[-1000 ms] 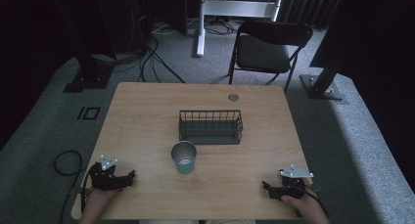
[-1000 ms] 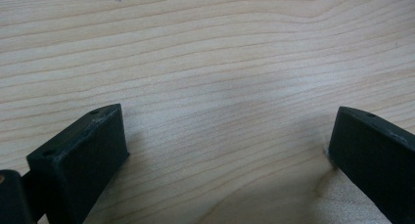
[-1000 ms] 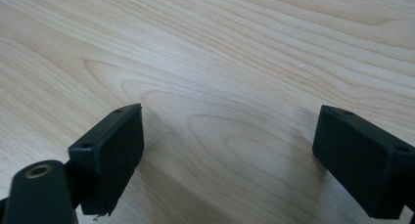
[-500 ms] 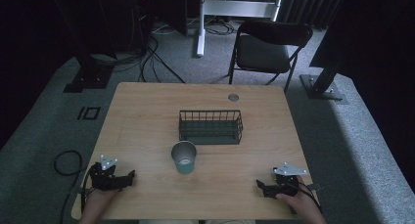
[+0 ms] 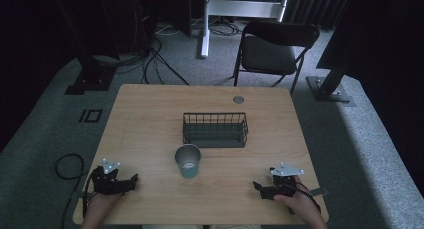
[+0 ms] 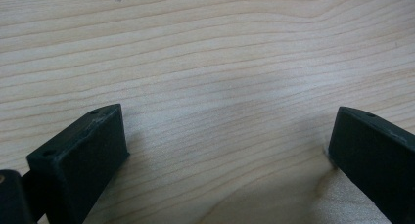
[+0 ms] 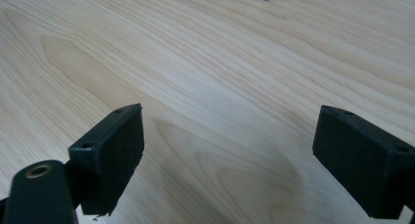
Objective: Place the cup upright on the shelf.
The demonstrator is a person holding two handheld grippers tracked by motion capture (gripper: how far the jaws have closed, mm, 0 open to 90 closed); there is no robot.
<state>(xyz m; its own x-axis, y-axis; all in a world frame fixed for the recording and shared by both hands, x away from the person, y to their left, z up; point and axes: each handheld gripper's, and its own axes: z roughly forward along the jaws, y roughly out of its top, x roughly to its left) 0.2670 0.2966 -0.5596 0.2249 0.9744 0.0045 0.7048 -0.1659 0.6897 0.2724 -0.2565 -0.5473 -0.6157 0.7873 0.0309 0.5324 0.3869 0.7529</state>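
Cup (image 5: 188,161) upright mid-table toward the near edge, slightly nearer left gripper (image 5: 131,181) than right gripper (image 5: 257,187); both spread wide, empty.

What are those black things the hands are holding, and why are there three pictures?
A person sits at a wooden table and holds a grabbing tool in each hand. These are tongs with two black jaws.

One picture comes from a camera up high, looking down. There you see the left tongs and the right tongs, resting near the table's front edge.

The other two pictures come from little cameras riding on the tongs, looking out between the jaws. Both tongs are open and hold nothing; bare wood lies between the jaws.

On the table stand a cup and, behind it, a wire basket. A chair stands beyond the table.
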